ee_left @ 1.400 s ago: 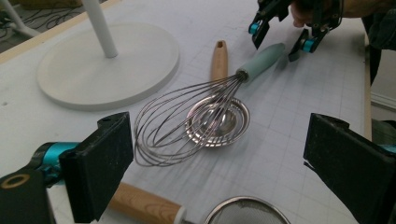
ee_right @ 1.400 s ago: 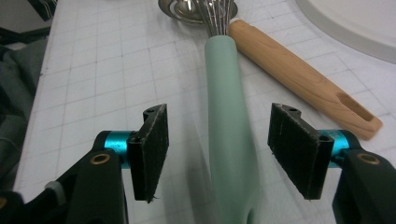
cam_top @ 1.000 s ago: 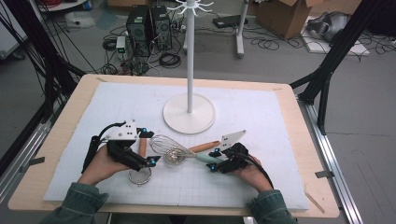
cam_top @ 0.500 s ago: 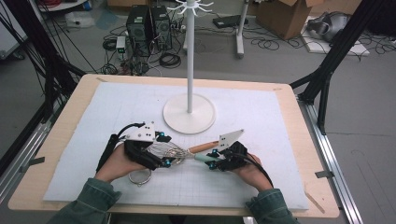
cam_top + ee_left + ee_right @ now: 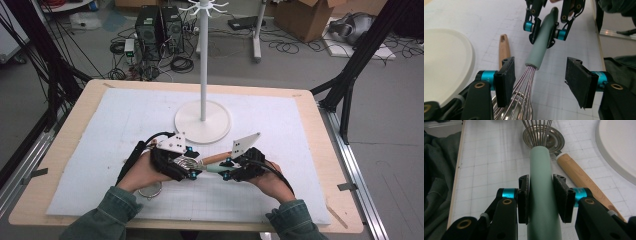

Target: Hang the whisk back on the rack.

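Nearest the person, both green sleeves come in over the front edge of the counter (image 5: 75,150), which is covered by a white gridded mat (image 5: 115,130). The right claw (image 5: 541,200) is clamped on the whisk (image 5: 534,62), its two black pads pressing the sides of the pale green handle, which is lifted off the mat. In the high view the right claw (image 5: 226,170) sits just right of centre, handle pointing toward it. The left claw (image 5: 539,80) stands part open around the wire end of the whisk; its jaws have just been closing, the wires pass between them close to the one pad, the other pad well clear, so nothing gripped yet. In the high view the left claw (image 5: 192,170) meets the whisk head (image 5: 186,162) from the left. Beneath the whisk lies a second utensil, a wooden-handled metal strainer (image 5: 584,180), flat on the mat; a round metal piece (image 5: 150,189) by the left wrist is possibly another strainer, too small to tell. Farther back stands a white hanging rack (image 5: 202,65) on a round base (image 5: 202,122), well apart from both claws. Beyond the counter, floor with computer towers (image 5: 160,22), cables and a cardboard box (image 5: 300,12).
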`<state>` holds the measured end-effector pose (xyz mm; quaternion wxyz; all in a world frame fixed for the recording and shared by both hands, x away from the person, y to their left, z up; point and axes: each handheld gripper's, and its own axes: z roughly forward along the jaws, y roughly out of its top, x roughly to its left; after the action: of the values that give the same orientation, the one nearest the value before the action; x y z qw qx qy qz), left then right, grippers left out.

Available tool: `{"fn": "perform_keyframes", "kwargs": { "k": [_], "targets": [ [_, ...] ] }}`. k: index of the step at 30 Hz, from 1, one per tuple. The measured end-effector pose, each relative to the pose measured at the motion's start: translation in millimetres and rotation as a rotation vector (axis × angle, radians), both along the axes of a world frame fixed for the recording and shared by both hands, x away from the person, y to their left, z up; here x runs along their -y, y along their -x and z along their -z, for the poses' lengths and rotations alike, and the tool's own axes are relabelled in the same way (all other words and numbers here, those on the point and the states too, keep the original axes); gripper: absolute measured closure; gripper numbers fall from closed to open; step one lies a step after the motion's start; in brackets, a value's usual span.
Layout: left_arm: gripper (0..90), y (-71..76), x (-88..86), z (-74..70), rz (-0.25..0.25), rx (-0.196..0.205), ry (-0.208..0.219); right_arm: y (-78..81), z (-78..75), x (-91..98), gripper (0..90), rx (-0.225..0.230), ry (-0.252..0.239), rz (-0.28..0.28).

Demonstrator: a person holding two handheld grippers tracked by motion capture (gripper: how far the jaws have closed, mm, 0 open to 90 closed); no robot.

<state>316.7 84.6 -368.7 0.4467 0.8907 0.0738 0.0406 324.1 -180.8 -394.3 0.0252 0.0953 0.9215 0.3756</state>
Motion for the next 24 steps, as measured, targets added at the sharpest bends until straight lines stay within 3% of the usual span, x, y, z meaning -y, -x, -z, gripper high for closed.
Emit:
{"fn": "perform_keyframes", "kwargs": {
  "k": [8, 24],
  "targets": [
    [45.3, -2.9, 15.0, 8.6, 0.031, 0.004, -0.037, 2.0, -10.3, -6.6, 67.3, 0.001, 0.025, -0.003],
    [51.0, -8.3, 26.6, 18.4, 0.041, 0.001, -0.093, 5.5, -31.4, -18.1, 67.3, 0.004, 0.077, -0.012]
  ]
}}
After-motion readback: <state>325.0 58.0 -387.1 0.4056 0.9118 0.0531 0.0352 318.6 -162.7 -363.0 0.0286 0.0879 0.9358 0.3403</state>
